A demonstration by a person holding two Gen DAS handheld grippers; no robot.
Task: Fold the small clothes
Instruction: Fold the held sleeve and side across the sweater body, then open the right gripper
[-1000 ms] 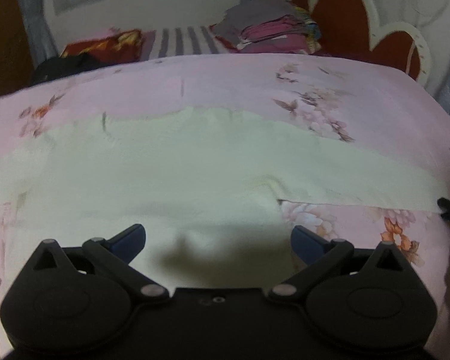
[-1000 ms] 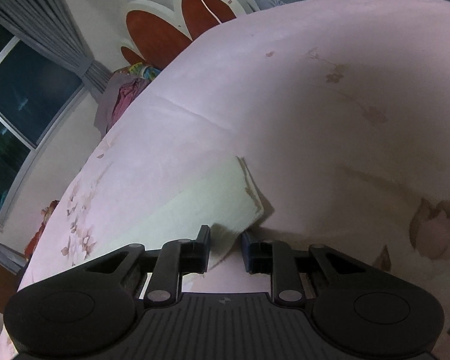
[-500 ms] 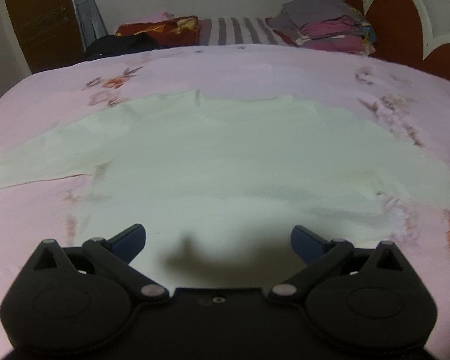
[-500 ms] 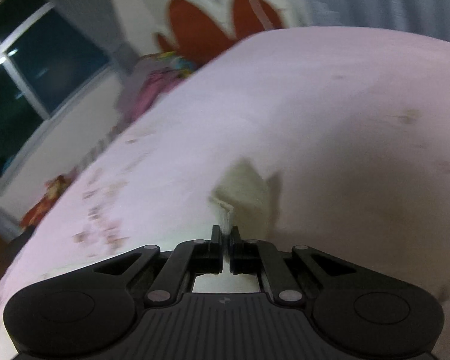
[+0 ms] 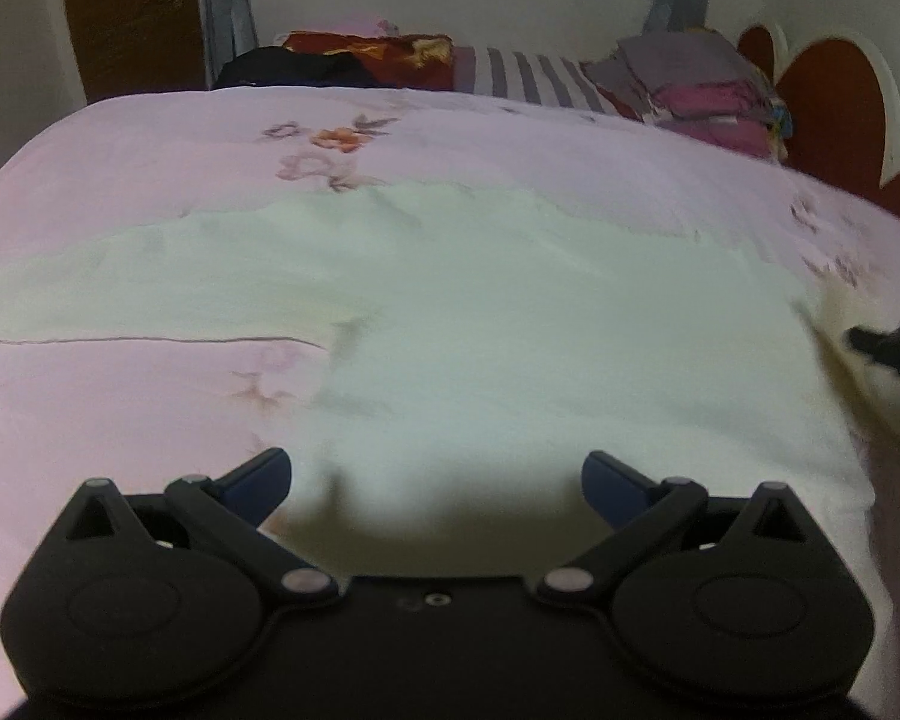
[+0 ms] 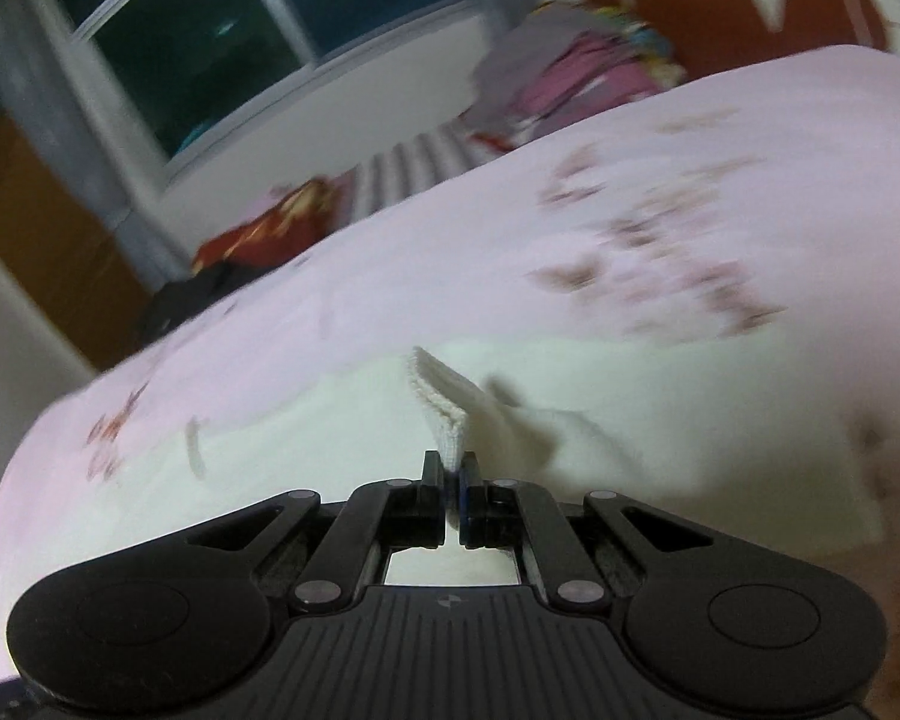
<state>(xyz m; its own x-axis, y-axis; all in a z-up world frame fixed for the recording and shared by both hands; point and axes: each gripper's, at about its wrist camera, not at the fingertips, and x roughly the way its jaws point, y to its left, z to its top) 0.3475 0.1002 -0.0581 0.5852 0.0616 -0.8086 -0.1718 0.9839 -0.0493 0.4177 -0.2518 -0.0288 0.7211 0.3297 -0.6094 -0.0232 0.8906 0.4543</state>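
The cream garment (image 5: 510,312) lies spread flat on the pink floral bedcover (image 5: 120,138). My right gripper (image 6: 452,474) is clamped on its ribbed cuff (image 6: 444,414), lifting it. My left gripper (image 5: 437,474) hovers over the garment, jaws wide apart, holding nothing.

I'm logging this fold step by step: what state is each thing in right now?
Cream top: spread flat on the pink floral bedspread, one cuff lifted.
Right tongs: shut on the cuff.
Left tongs: open, empty.
Stack of clothes: folded, by the headboard.
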